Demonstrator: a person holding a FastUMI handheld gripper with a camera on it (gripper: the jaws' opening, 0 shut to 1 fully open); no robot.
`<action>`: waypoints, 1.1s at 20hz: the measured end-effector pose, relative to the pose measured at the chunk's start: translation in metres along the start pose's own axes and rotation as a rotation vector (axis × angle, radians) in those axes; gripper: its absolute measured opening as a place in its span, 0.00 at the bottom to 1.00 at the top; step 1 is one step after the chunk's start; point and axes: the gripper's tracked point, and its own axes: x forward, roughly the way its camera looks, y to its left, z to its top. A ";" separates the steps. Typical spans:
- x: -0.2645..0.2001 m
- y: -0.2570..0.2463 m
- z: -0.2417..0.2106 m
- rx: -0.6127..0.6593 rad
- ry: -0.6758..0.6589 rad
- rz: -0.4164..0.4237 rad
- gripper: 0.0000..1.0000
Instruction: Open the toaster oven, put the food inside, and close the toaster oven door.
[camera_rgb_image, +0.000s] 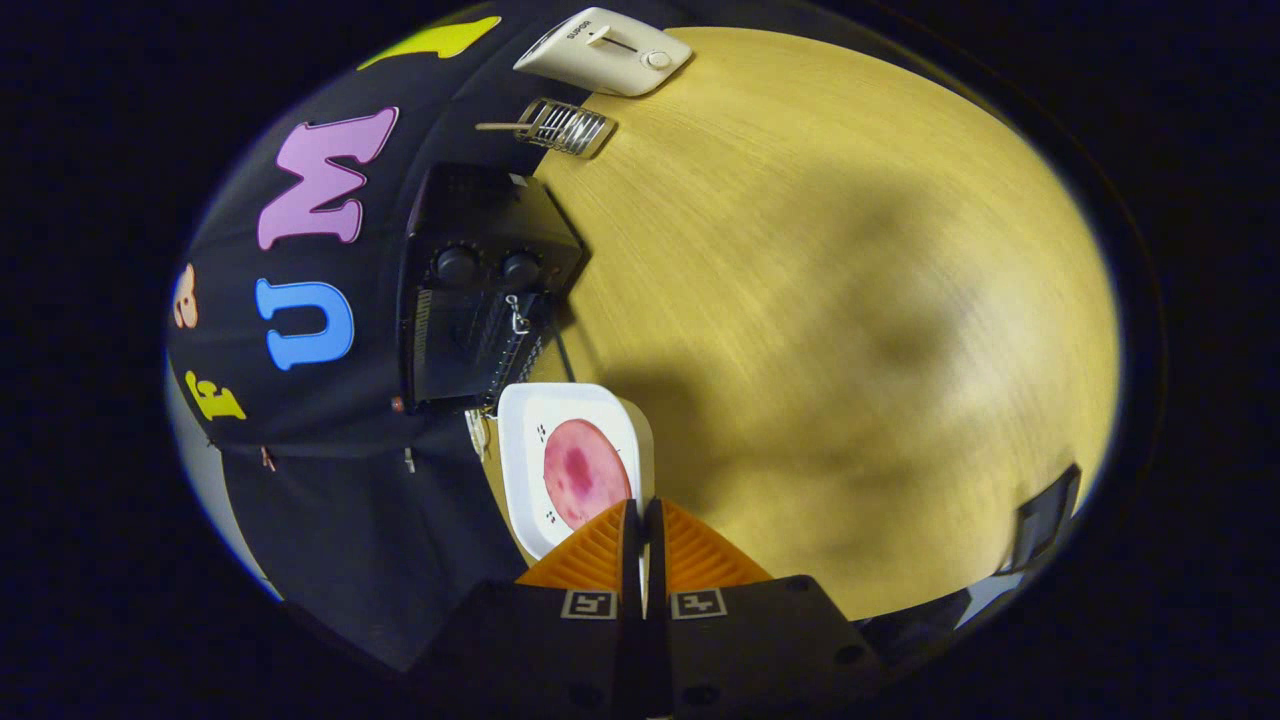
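A white square plate (525, 470) carries a round pink slice of food (583, 470). My gripper (640, 520) is shut on the plate's near rim, which runs into the narrow gap between the fingers. Just beyond the plate stands the black toaster oven (480, 230) against the booth's wall, its two round knobs (487, 267) facing me. Below the knobs I see a dark grilled front with a small metal handle (517, 320). Whether the door is open or shut is unclear from here.
The wooden table (850, 300) spreads wide to the side of the oven. Past the oven lie a metal wire rack with a wooden handle (562, 127) and a white pop-up toaster (605, 52). A dark object (1045, 520) sits at the table's near edge.
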 end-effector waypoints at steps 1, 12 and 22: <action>0.007 0.013 -0.005 0.033 -0.021 0.015 0.05; 0.118 0.111 -0.006 0.389 -0.369 0.051 0.05; 0.208 0.180 0.047 0.583 -0.612 0.079 0.05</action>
